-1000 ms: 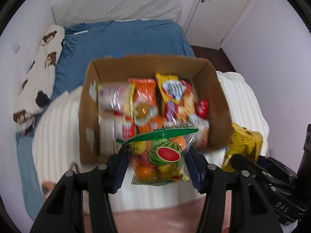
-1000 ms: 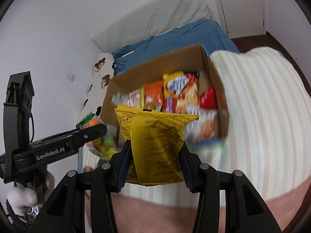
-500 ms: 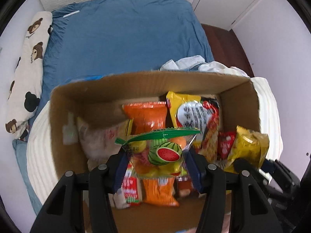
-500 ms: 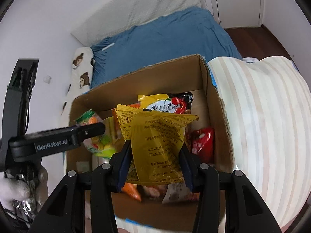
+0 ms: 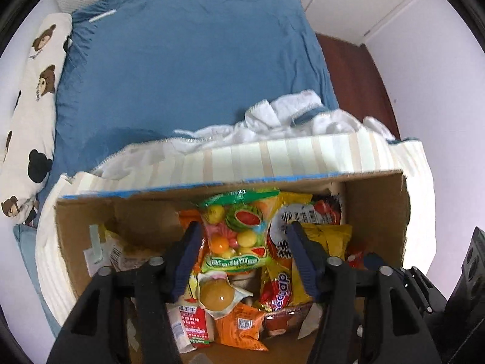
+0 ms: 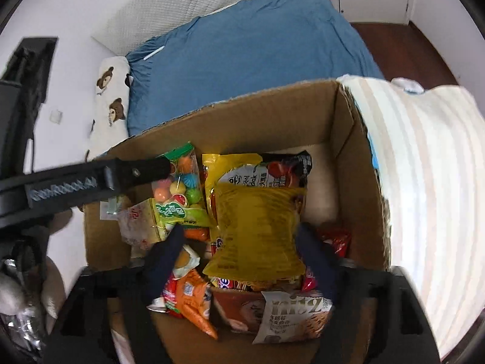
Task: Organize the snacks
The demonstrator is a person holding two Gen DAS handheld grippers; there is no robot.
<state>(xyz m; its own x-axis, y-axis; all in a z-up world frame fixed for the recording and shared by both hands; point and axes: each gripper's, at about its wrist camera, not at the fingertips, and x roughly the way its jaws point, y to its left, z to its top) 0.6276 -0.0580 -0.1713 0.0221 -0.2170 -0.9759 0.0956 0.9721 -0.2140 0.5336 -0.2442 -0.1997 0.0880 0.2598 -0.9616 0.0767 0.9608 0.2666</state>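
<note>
Your left gripper (image 5: 244, 239) hangs over the open box (image 5: 376, 209) with its jaws spread. The fruit candy bag (image 5: 238, 232) sits between the fingers (image 5: 189, 248), clear of both pads as far as the left view shows, and lies on the other packets just ahead of the tips. Below your left fingers lie a jelly cup (image 5: 216, 295) and an orange packet (image 5: 242, 329); a red-and-yellow chip bag (image 5: 283, 276) is just beside your right-hand finger.

Your right gripper (image 6: 241, 242) is also parted over the box (image 6: 342, 139). The yellow bag (image 6: 257, 236) sits between its fingers (image 6: 165, 257) on the pile, and you cannot tell whether the pads touch it. Nearer you than the tips lies a biscuit packet (image 6: 291, 315), with the candy bag (image 6: 178, 194) ahead to the left.
</note>
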